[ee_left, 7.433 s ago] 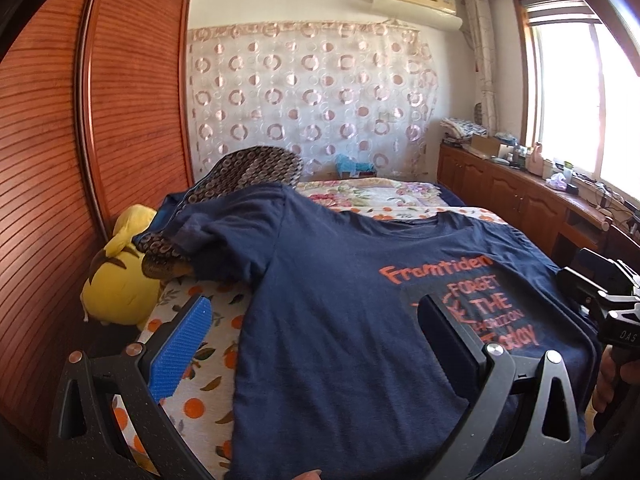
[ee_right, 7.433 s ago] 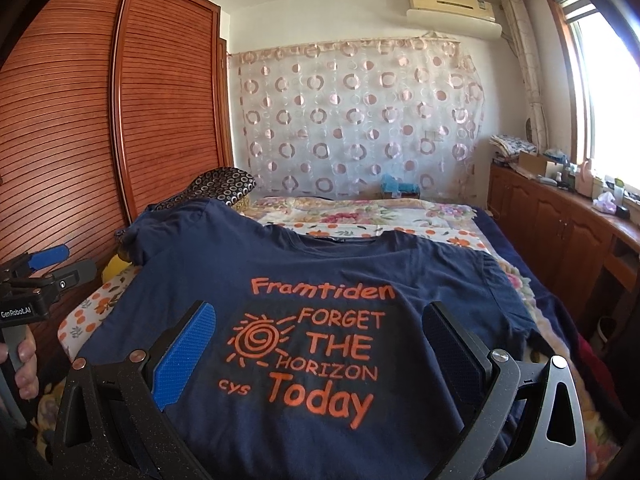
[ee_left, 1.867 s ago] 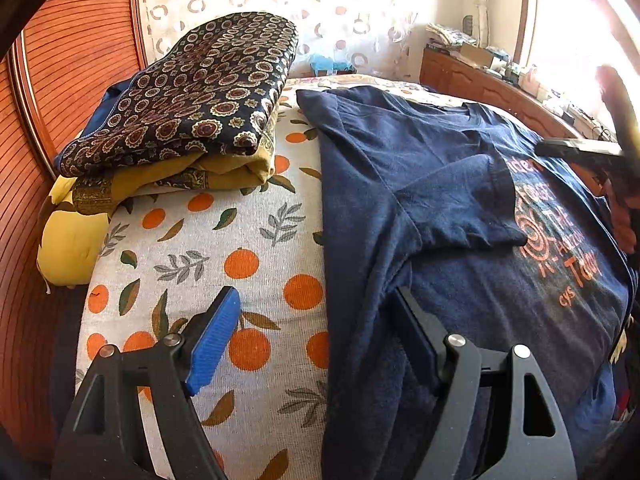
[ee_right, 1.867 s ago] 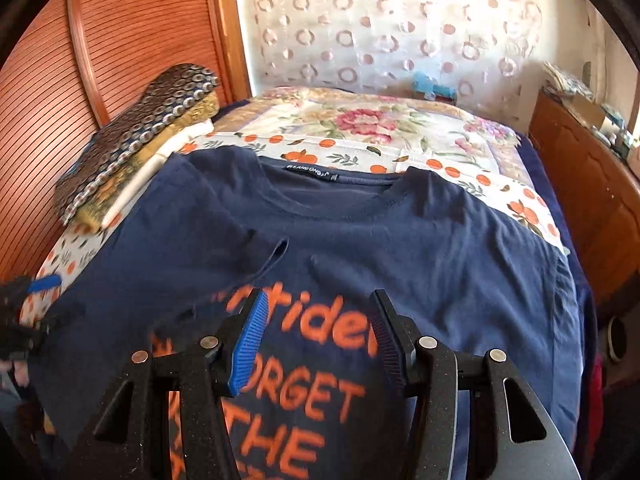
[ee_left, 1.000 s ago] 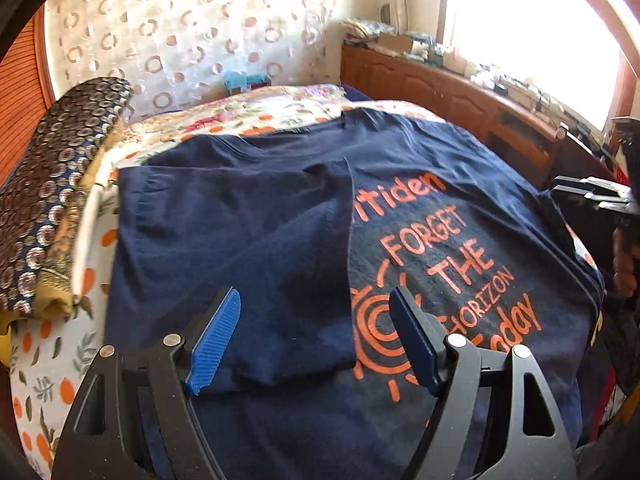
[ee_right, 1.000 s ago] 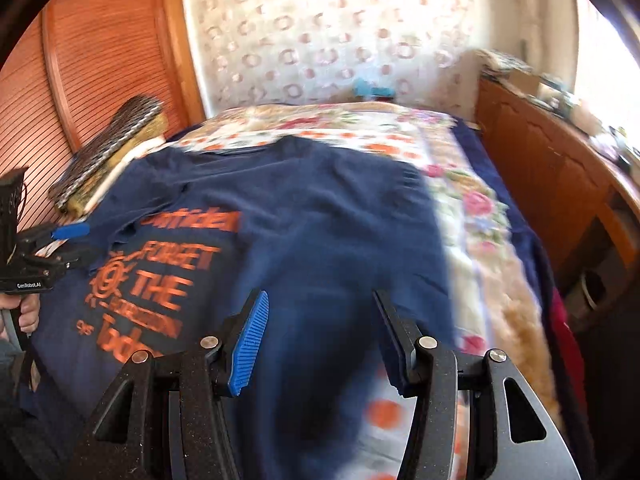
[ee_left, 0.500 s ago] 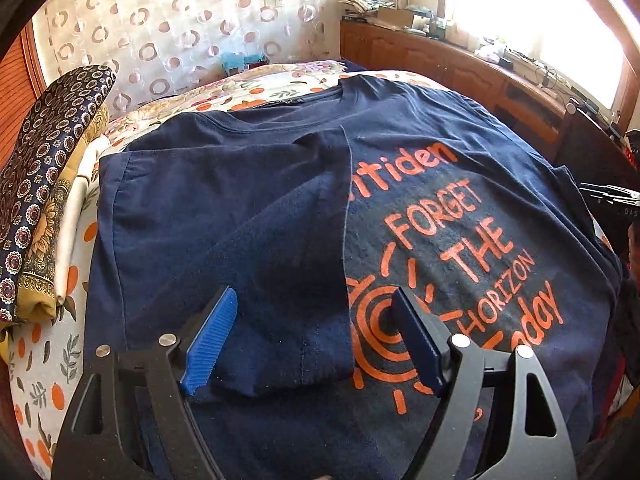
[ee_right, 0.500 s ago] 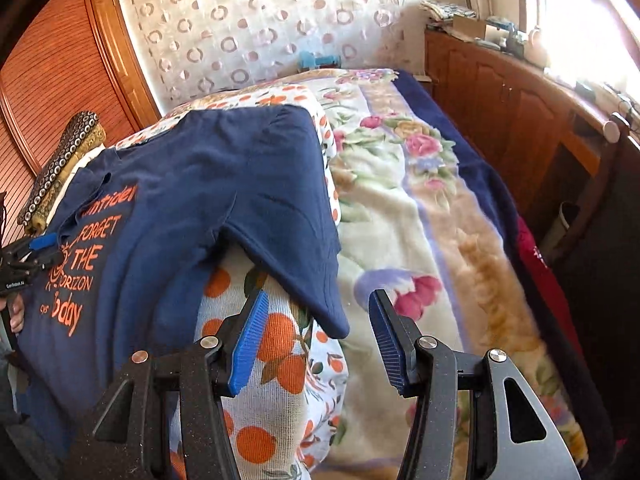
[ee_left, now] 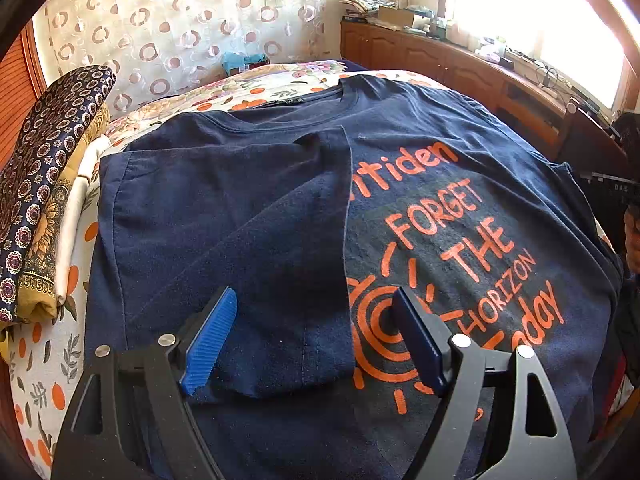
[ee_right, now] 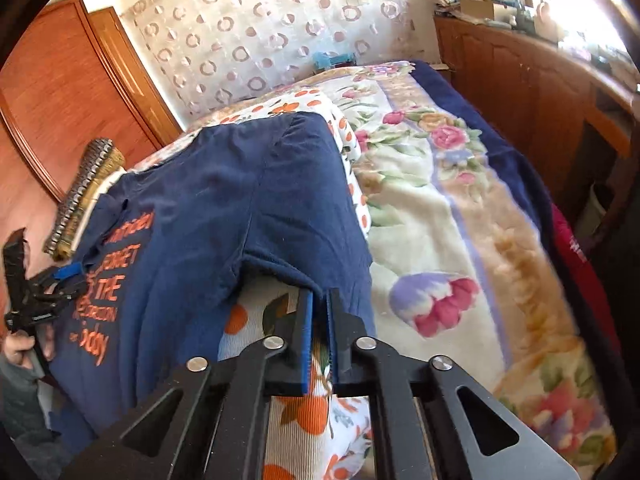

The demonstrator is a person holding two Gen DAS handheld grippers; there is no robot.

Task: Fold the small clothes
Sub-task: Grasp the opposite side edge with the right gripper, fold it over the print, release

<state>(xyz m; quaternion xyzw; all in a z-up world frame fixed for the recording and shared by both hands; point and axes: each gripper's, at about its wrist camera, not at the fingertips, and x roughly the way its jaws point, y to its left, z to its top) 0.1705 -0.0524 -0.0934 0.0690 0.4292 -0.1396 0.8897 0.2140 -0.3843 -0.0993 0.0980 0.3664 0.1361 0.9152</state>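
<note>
Nearest in the right wrist view, the right gripper (ee_right: pixel 318 300) was seen with its jaws drawn almost together on the hem of the t-shirt's right sleeve (ee_right: pixel 320 280), although the blur made it hard to tell how much cloth was actually pinched. Under that sleeve, an orange-print sheet (ee_right: pixel 304 408) was exposed. In the left wrist view, the left gripper (ee_left: pixel 314 320) was held wide apart and empty, low over the navy t-shirt (ee_left: pixel 460 184), which was spread print side up on the bed. The left sleeve (ee_left: pixel 256 248) was laid folded inward across the chest, its edge covering the start of the orange lettering. Beyond, to the left, a stack of folded patterned cloths (ee_left: pixel 44 184) was set beside the shirt, and a floral blanket (ee_right: pixel 440 216) was spread to the right.
</note>
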